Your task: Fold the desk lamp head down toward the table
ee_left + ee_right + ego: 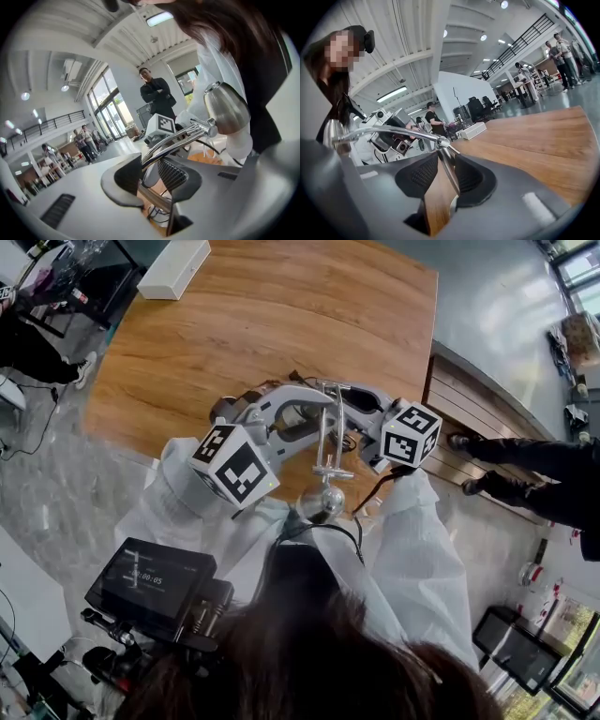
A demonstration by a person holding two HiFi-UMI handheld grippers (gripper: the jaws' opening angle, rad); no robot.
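Left hand-held gripper, head view: the left hand-held gripper [312, 418] comes in from the left at the end of a white sleeve [173, 498].
Right hand-held gripper, head view: the right hand-held gripper [349, 412] comes in from the right, and both meet at the desk lamp.
Desk lamp, head view: the desk lamp [327, 432] is shiny metal. It stands at the near edge of the desk, with its round lamp head [330, 501] closest to the person.
Desk, head view: the desk [281, 324] is brown wood with a white box [173, 268] at the far corner. A grey floor [506, 315] lies beside it.
Left hand-held gripper, left gripper view: its jaws are a little apart, and two shiny lamp rods [180, 139] run between them.
Room, left gripper view: there are big windows [105, 101] and a person [157, 93] with folded arms.
Right hand-held gripper, right gripper view: its jaws are spread. One thin rod [451, 174] runs between them, right by one pad, and brown desk shows through the gap.
Room, right gripper view: the desk is long, and the ceiling [454, 56] is white.
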